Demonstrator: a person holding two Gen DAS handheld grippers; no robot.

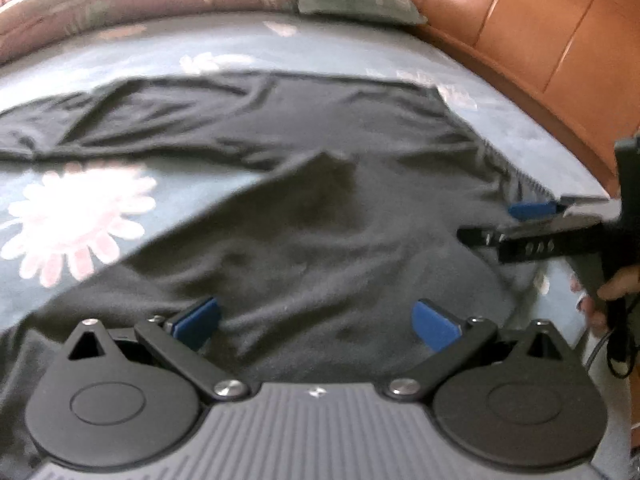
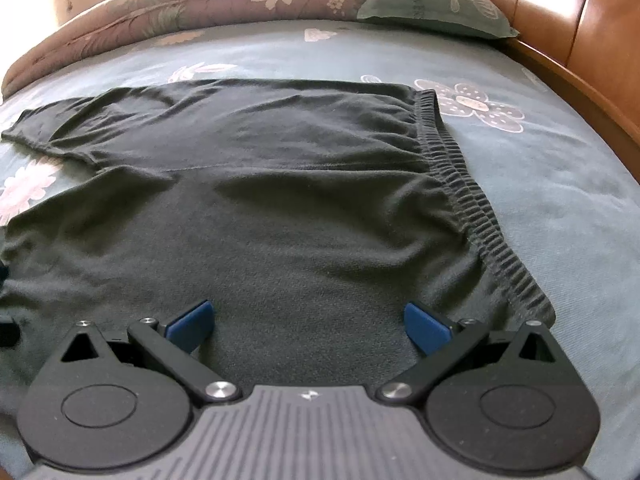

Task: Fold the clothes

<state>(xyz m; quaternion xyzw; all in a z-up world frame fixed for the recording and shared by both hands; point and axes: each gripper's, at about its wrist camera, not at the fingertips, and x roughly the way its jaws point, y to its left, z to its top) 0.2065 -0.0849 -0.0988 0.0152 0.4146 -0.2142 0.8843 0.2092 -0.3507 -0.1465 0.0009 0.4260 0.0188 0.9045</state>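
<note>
As laid flat on bed (image 2: 560, 208), black pants (image 2: 280, 208) look soft, floppy, light. Best grab: stretchy waistband (image 2: 476, 204) at 3 o'clock. Left gripper (image 1: 316, 322) & right gripper (image 2: 308, 320): both wide open, holding nothing.

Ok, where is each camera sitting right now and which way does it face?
Left wrist: on the open left gripper, over the dark trousers, facing the headboard; right gripper and a hand show at right.
Right wrist: on the open right gripper, nearer the waistband.
Shared: trousers, floral bedsheet, green pillow.
</note>
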